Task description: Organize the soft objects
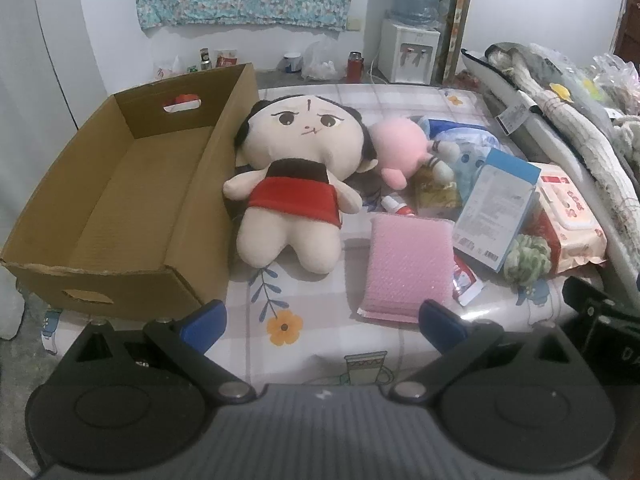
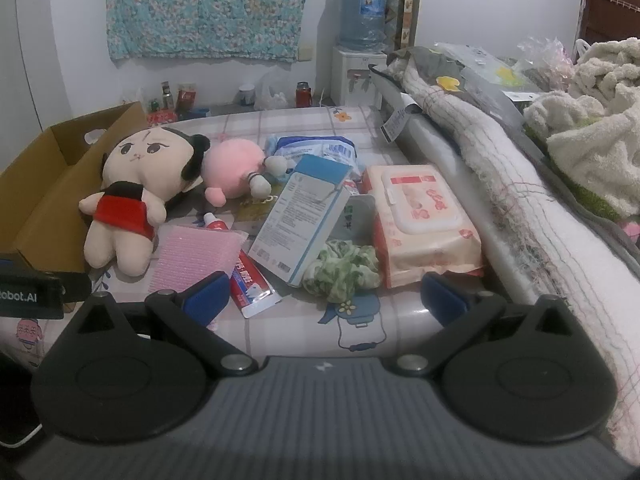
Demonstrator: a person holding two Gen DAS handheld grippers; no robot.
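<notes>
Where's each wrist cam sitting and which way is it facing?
Left wrist: behind the open left hand-held gripper, angled down at the cardboard box and big doll.
Right wrist: behind the open right hand-held gripper, angled down at the wipes pack and green scrunchie.
Shared: doll, box, pink sponge.

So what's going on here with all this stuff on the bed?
Sorting hasn't started. Both handheld grippers, the left gripper and the right gripper, hover open and empty. The brown cardboard box holds nothing. The big cream doll in a red dress, the round pink plush and the green scrunchie lie among packets.
</notes>
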